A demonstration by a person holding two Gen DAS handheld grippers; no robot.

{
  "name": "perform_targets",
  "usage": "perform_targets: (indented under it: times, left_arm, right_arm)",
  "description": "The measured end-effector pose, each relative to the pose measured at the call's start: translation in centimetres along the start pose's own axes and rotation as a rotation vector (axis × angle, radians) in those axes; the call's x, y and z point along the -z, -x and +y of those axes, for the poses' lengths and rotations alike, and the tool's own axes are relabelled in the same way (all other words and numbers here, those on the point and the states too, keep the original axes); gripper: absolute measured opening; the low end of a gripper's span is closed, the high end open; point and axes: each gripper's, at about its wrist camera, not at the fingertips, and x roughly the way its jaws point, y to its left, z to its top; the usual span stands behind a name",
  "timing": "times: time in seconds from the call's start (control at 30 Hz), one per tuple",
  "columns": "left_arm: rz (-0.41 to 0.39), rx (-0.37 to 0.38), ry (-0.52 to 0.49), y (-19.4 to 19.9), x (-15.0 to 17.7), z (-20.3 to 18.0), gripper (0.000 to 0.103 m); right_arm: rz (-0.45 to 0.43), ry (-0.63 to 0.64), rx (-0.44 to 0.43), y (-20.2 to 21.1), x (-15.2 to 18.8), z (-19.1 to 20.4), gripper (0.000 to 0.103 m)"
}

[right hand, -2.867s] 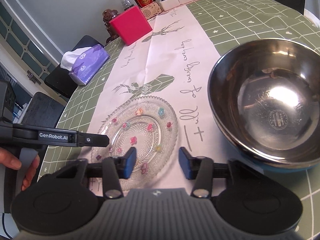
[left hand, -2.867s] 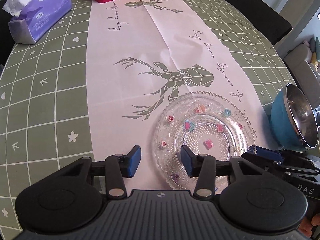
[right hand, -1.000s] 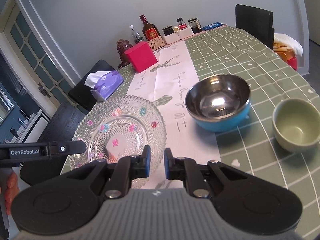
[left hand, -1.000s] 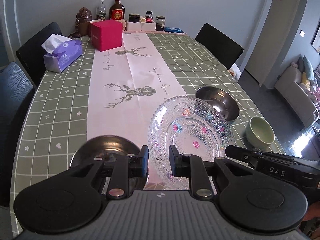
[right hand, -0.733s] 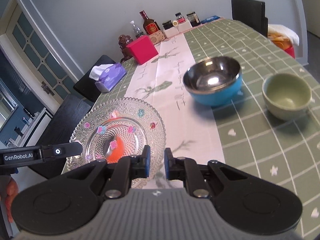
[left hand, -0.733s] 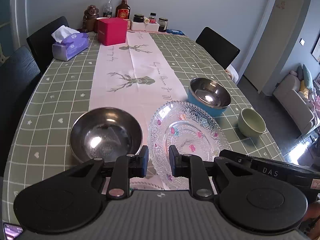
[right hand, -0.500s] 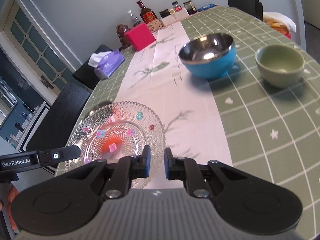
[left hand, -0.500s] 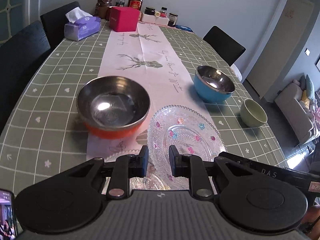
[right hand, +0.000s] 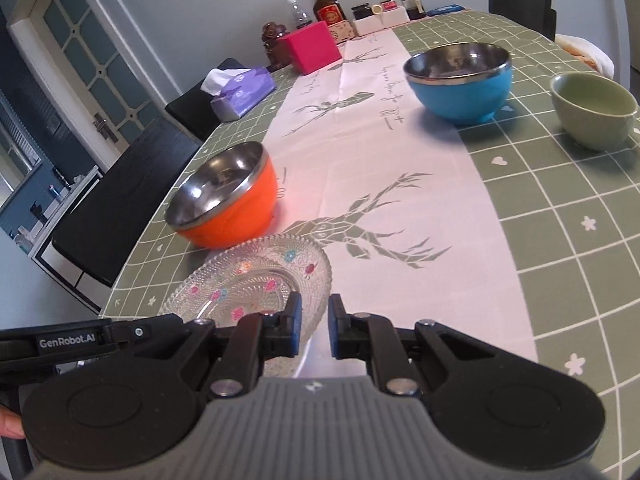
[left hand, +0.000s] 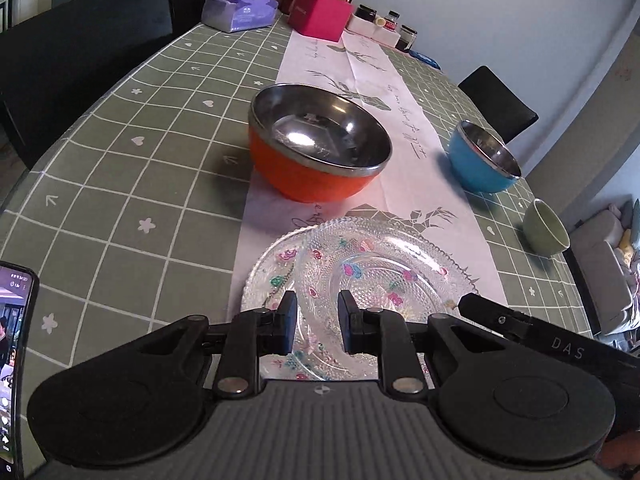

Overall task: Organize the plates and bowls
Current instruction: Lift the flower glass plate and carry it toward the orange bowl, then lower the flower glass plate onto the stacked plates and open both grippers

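Left gripper (left hand: 318, 322): black jaws with blue pads, clamped on the near rim of the upper glass plate (left hand: 384, 276). Right gripper (right hand: 314, 326): the same build, pinched on that plate's opposite rim.

Upper glass plate: clear pressed glass, round, beaded texture, scalloped edge, small pink, green and blue flower decals. It is held tilted just above a second glass plate (left hand: 272, 276) of the same pattern, which lies flat at the near end of the table runner (left hand: 340, 68); whether the two touch cannot be told.

Orange bowl (left hand: 316, 152): round, steel-lined, shiny inside, matt orange outside, just beyond the plates. Blue bowl (left hand: 482, 160): same make, farther right on the runner's edge. Green bowl (left hand: 546, 228): small, glazed ceramic, on the tablecloth (left hand: 140, 140), a green cloth gridded white with hearts and stars.

Far end: purple tissue pack (left hand: 240, 10), pink box (left hand: 320, 12), bottles and jars.

Change from a second ago: the carried plate was high over the table's middle; it now sits low over the second plate, with the orange bowl in full view.
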Motion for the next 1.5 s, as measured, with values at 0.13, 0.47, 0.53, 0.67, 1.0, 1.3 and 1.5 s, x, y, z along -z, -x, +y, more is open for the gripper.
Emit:
perform_targets:
  times: [0.13, 0.47, 0.53, 0.67, 1.0, 1.3, 1.5]
  left_arm:
    - [-0.010, -0.012, 0.009, 0.3, 0.2, 0.6, 0.024]
    - [-0.021, -0.064, -0.030, 0.5, 0.7, 0.9, 0.024]
    - [-0.024, -0.079, -0.046, 0.4, 0.9, 0.7, 0.024]
    - [-0.031, -0.089, -0.048, 0.3, 0.9, 0.6, 0.024]
    - [-0.021, -0.125, -0.086, 0.3, 1.1, 0.4, 0.024]
    - [-0.019, -0.122, -0.115, 0.2, 1.0, 0.3, 0.026]
    - [-0.079, -0.093, -0.092, 1.0, 0.3, 0.9, 0.047]
  right_arm:
    - [0.006, 0.014, -0.008, -0.3, 0.3, 0.6, 0.012]
    - [0.027, 0.065, -0.002, -1.3, 1.2, 1.7, 0.012]
    - [0.025, 0.077, 0.003, -1.2, 1.3, 1.8, 0.012]
    - [0.023, 0.097, 0.007, -1.2, 1.3, 2.0, 0.012]
    - [0.018, 0.130, 0.014, -1.2, 1.5, 2.3, 0.012]
    - [0.023, 0.118, 0.004, -1.2, 1.6, 2.1, 0.015]
    - [0.008, 0.066, -0.001, -0.7, 1.1, 1.4, 0.037]
